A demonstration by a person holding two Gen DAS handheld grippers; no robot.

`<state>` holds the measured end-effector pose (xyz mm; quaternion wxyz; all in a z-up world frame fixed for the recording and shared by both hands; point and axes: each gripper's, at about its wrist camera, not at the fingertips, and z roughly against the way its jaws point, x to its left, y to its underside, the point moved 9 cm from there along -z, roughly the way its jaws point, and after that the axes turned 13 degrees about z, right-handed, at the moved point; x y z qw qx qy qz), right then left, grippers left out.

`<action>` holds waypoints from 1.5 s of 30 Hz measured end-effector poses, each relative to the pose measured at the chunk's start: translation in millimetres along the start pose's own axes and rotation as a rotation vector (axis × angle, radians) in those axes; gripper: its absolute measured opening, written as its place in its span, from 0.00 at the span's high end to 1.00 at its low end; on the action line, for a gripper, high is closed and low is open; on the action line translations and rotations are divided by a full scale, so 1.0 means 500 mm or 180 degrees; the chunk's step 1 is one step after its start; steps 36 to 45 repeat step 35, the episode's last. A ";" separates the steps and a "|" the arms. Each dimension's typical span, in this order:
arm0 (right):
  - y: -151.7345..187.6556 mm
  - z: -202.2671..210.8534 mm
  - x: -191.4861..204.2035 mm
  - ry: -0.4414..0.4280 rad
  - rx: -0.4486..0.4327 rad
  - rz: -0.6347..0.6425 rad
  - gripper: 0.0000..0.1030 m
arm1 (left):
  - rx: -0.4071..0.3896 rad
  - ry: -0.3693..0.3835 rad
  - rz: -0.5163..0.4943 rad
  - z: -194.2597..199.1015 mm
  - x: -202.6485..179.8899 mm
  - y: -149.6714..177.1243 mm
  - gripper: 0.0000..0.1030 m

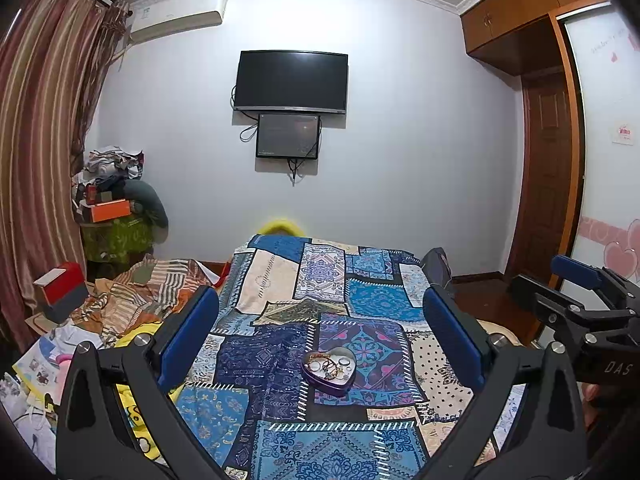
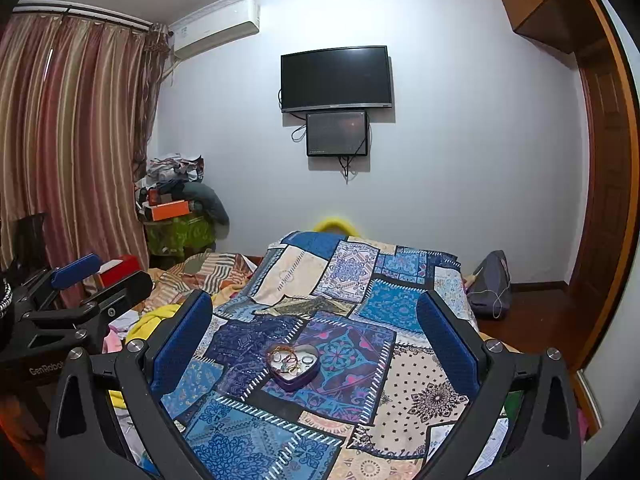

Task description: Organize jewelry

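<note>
On the patchwork bedspread [image 1: 280, 364], a heart-shaped tin [image 1: 329, 368] sits between two raised grippers.

The purple tin lies open-topped near the middle of the bed, with bangles and rings [image 1: 326, 362] tangled inside it. The left gripper [image 1: 320, 312] hangs above the bed with its blue-padded fingers wide apart and nothing between them; the right gripper [image 2: 316, 312] is held beside it, equally spread and empty. A dark television [image 2: 336, 78] hangs on the far wall.
</note>
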<state>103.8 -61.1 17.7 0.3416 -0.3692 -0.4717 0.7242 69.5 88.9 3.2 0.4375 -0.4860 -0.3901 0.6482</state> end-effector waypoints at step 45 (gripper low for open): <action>0.006 -0.005 -0.003 0.0017 0.0019 -0.0068 0.01 | 0.0034 0.0092 -0.0017 0.001 -0.011 0.004 0.01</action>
